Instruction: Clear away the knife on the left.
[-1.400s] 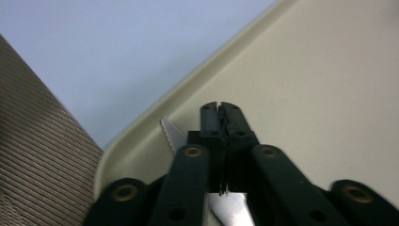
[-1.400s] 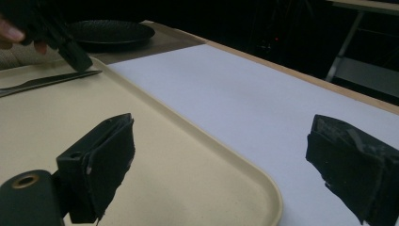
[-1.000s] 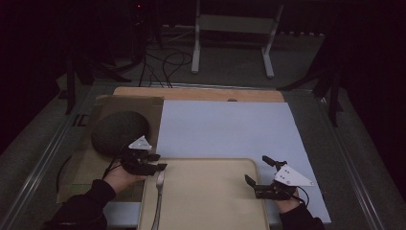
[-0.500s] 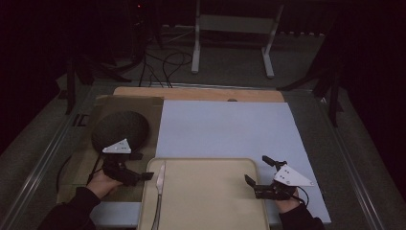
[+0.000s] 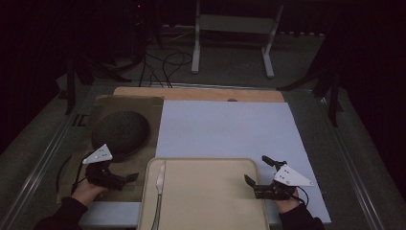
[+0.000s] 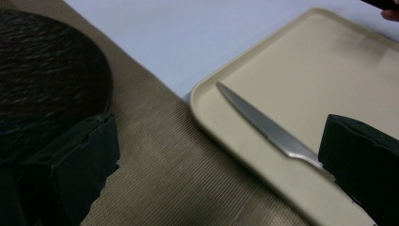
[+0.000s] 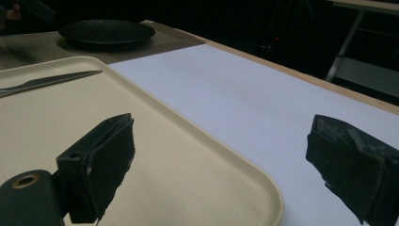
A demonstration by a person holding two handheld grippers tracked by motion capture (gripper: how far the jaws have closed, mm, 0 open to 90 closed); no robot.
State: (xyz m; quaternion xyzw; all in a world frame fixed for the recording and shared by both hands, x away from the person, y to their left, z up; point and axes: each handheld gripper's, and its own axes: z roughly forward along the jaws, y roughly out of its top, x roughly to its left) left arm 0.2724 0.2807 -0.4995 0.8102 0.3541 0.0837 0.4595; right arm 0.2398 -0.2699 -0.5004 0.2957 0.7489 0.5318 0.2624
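Knife [image 5: 159, 191] lies along the tray's [image 5: 210, 165] left edge; left gripper [image 5: 125, 178] fingers, just opened, stand apart and empty beside it; right gripper [image 5: 256, 178] fingers gape at the far rim.

I read this as a dark recording lab: blacked-out surroundings, white metal stand [image 5: 233, 40], loose black cables [image 5: 165, 64] on grey floor [image 5: 230, 74].

Dim overall; bkgd beyond the bench [image 5: 306, 103] nearly black in high view. White sheet [image 5: 225, 129] and tray [image 5: 210, 191] are the brightest surfaces, no glare. Shadows soft, weak. Close-up jaws in both gripper views slightly soft; knife [image 6: 263, 127] sharp. Grainy, low contrast.
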